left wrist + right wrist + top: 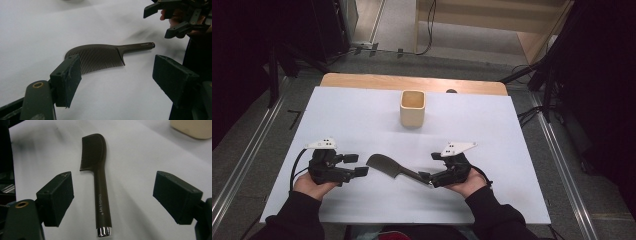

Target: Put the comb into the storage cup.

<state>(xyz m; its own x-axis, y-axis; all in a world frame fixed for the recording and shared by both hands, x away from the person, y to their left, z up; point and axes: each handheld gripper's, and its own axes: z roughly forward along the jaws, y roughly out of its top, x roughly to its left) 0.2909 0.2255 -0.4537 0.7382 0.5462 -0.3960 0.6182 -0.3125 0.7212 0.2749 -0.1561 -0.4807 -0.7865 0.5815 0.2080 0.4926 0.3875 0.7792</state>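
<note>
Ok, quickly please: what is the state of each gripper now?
Left gripper: open, holding nothing.
Right gripper: open, jaws either side of the dark plastic comb handle, not gripping.

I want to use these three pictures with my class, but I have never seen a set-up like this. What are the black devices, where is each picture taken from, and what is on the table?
A person holds two clamps: a left hand-held gripper and a right hand-held gripper. The high view looks down on the white table. The other two pictures come from cameras riding on each gripper, looking along its two black jaws. On the table lie a dark comb and, farther back, a cream cup. Both grippers are open; the comb lies flat between them, and nothing is held.
</note>
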